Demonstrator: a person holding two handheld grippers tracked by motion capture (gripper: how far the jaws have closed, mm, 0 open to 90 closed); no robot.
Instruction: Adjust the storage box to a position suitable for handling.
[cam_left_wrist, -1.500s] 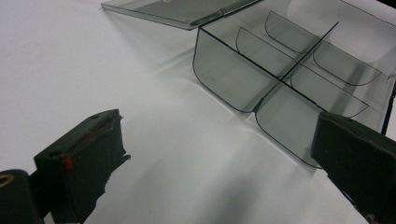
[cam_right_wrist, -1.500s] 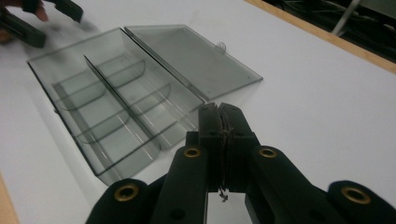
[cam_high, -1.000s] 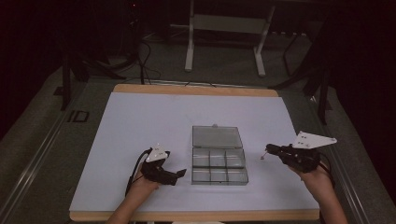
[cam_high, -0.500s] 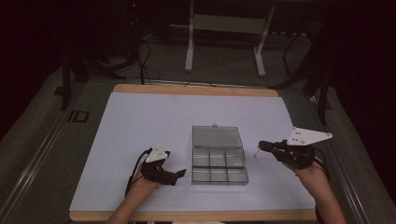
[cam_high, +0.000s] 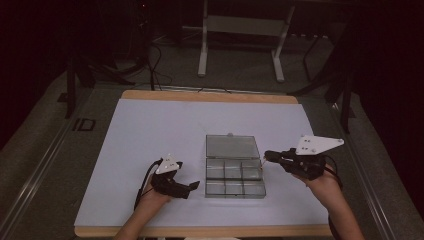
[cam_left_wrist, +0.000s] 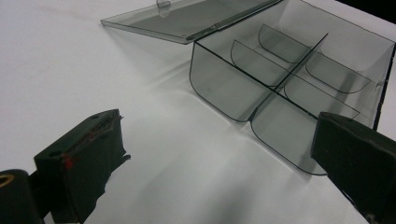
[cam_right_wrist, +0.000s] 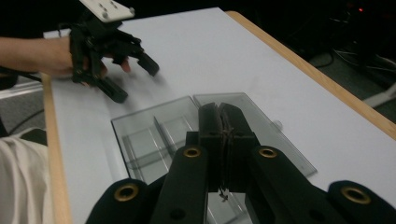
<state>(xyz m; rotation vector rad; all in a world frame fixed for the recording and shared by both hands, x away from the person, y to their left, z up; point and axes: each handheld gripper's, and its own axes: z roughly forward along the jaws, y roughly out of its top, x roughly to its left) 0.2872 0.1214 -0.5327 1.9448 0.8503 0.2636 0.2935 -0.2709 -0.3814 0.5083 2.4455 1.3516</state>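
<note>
A clear plastic compartment box (cam_high: 235, 181) lies on the white table top, its lid (cam_high: 232, 146) folded flat behind it and its compartments empty. My left gripper (cam_high: 189, 178) rests on the table just left of the box, jaws open and pointing at its side wall with nothing between them. In the left gripper view the box (cam_left_wrist: 280, 93) and lid (cam_left_wrist: 187, 18) lie ahead of the open left gripper (cam_left_wrist: 219, 140). My right gripper (cam_high: 267, 155) hovers at the box's right edge, shut and empty. From the right gripper (cam_right_wrist: 223, 112) I look over the box (cam_right_wrist: 149, 140) to the left gripper (cam_right_wrist: 135, 80).
The white sheet covers a table with a wooden edge (cam_high: 210, 96). Metal stand legs (cam_high: 202, 55) and cables lie on the dark floor beyond the far edge. White cloth (cam_right_wrist: 18, 182) shows at the table's near side.
The right gripper has moved left toward the box and risen a little, still shut. The left gripper and the box have stayed where they were.
</note>
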